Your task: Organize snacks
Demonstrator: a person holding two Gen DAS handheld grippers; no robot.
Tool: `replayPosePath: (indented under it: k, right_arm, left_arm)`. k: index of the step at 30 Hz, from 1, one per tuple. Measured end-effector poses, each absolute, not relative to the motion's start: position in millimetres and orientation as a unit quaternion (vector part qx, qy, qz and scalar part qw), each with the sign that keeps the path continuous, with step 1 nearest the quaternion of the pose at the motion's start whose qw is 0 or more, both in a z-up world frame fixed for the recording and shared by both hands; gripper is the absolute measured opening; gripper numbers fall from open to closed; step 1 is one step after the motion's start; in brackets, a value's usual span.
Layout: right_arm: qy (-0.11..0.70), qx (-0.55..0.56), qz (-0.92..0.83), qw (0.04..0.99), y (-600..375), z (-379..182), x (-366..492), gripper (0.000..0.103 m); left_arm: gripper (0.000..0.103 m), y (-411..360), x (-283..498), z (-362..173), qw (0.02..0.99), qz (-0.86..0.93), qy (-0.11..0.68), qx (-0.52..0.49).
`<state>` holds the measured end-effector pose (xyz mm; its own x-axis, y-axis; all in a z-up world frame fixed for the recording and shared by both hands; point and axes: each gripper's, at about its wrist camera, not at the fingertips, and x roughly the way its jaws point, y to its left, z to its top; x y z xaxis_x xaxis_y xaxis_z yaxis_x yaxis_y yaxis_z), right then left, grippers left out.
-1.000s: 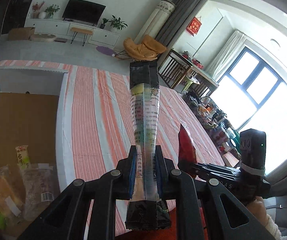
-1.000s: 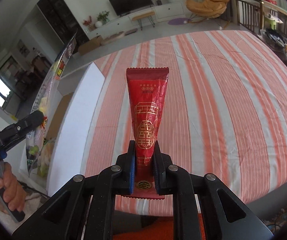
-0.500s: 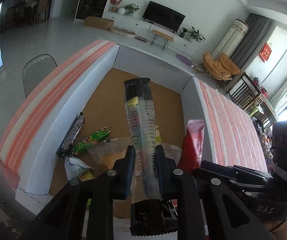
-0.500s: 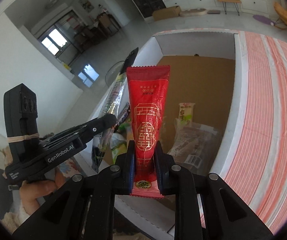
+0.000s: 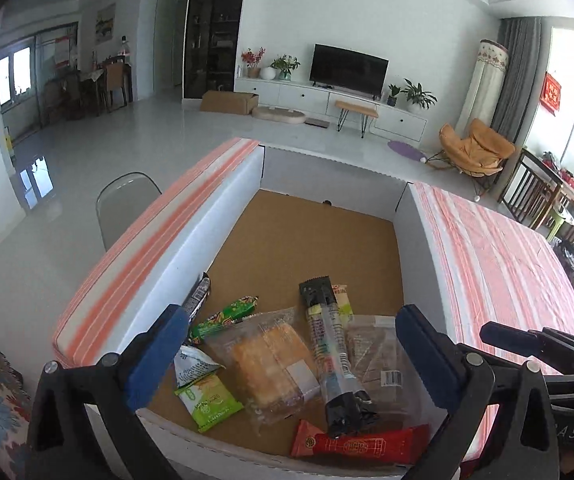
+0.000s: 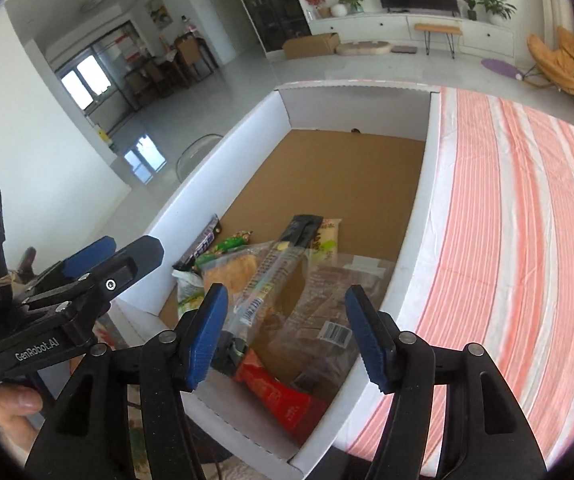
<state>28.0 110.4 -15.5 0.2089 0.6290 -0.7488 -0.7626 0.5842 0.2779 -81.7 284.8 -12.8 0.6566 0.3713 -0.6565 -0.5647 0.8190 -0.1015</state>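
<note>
Both our tongs are opening, nothing between their pads: left tongs [image 5: 291,354] and right tongs [image 6: 287,334] hang above the white box [image 5: 191,240]. Inside it, the black-ended packet [image 5: 329,344] lies across the bread bags, red packet [image 5: 361,446] by the near wall.

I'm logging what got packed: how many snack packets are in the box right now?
About 8, all at the near end: black bar by the left wall, three green packets, cake, long black-ended packet, clear bag, red packet. Some may be hidden.
</note>
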Motion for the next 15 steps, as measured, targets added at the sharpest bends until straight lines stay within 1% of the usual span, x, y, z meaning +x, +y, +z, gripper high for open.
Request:
replayPosePath:
  k: [2, 4, 9, 15]
  right_arm:
    - [0.432, -0.085, 0.447, 0.779, 105, -15, 23, 0.069]
    - [0.427, -0.095, 0.441, 0.784, 100, -15, 21, 0.069]
    - [0.415, -0.116, 0.430, 0.794, 102, -13, 8, 0.071]
    - [0.401, -0.132, 0.418, 0.805, 103, -12, 0, 0.073]
  left_arm:
    - [0.103, 280, -88, -12, 0.899, 0.285, 0.308, -0.122]
    - [0.103, 279, -88, -13, 0.896, 0.299, 0.311, -0.107]
    - [0.103, 282, -89, -16, 0.886, 0.316, 0.328, -0.092]
    - [0.103, 271, -97, -12, 0.881, 0.343, 0.319, -0.067]
